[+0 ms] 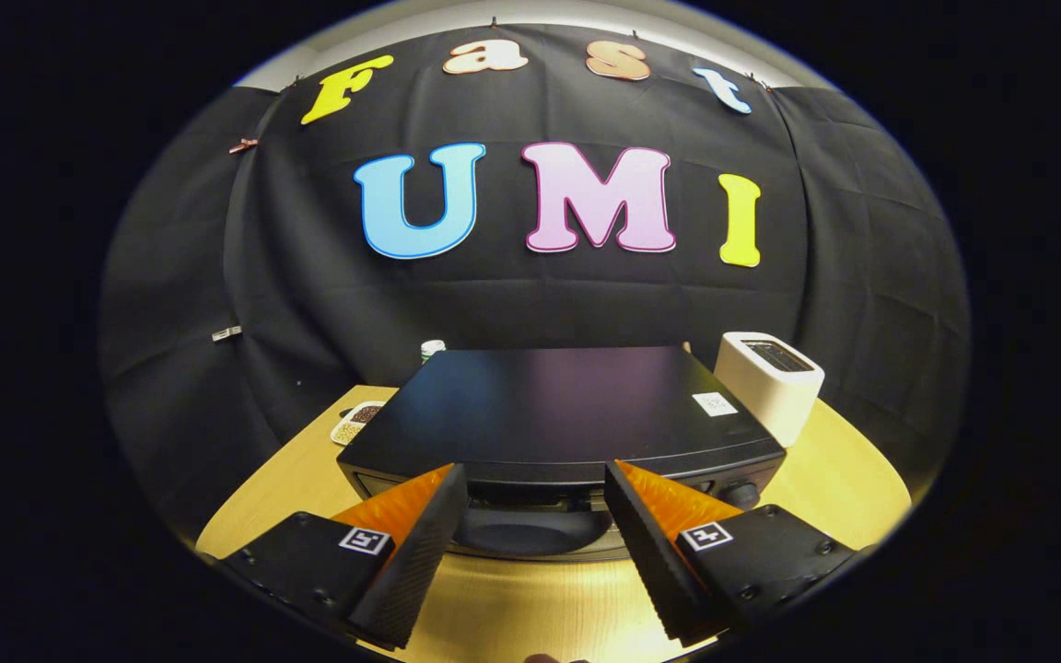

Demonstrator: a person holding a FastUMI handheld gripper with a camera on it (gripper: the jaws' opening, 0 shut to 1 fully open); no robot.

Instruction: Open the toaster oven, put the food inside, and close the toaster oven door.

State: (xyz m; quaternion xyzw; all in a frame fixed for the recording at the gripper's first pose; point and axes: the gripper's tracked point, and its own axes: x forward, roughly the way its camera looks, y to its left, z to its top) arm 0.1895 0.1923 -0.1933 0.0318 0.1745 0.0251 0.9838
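The black toaster oven [558,405] stands on a round wooden table [853,479], and I look down on its flat top from the front. Its dark handle [530,534] bulges out from the top of the front, between my fingers and a little below their tips. My gripper [535,471] is open, its tips level with the oven's upper front edge, one on each side of the handle and touching nothing. I cannot tell whether the door is fully closed. A control knob [742,494] shows at the front right corner.
A white slot toaster [770,382] stands close to the oven's right rear corner. Left of the oven lies a small dish [357,422] holding brown and pale bits. A green-capped bottle [432,348] peeks out behind the oven. The black cloth wall hangs close behind the table.
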